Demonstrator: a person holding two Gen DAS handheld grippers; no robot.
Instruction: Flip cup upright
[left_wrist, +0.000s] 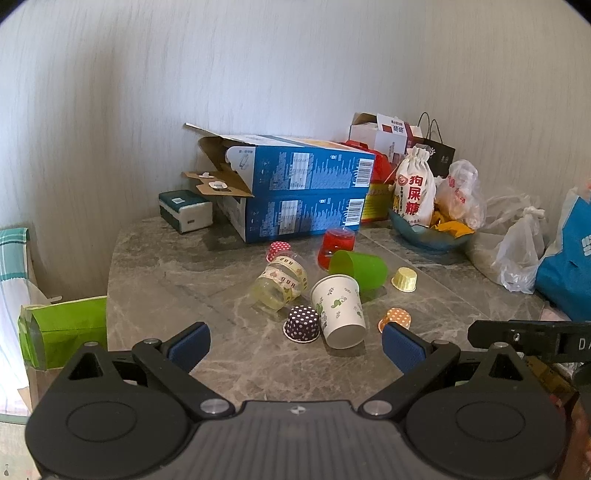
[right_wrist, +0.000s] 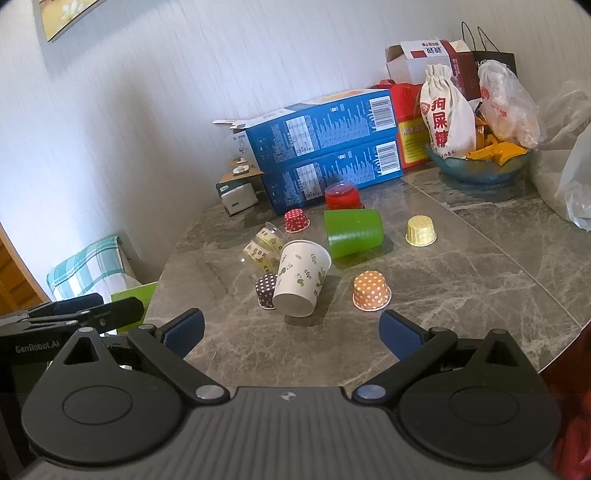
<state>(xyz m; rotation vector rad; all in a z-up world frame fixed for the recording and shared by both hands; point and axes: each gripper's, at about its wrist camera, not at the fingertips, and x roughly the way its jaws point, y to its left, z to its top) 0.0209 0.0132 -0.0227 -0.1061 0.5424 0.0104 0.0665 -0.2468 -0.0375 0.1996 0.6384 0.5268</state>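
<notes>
A white paper cup with green leaf print lies on its side on the grey marble table, base toward me. A green plastic cup lies on its side just behind it. A clear cup with patterned tape lies on its side to the left. My left gripper is open and empty, short of the paper cup. My right gripper is open and empty, also short of it.
Small dotted cupcake liners stand upside down around the cups: dark, orange, yellow, red. A red cup, blue boxes, a tissue pack, a snack bowl and bags line the back.
</notes>
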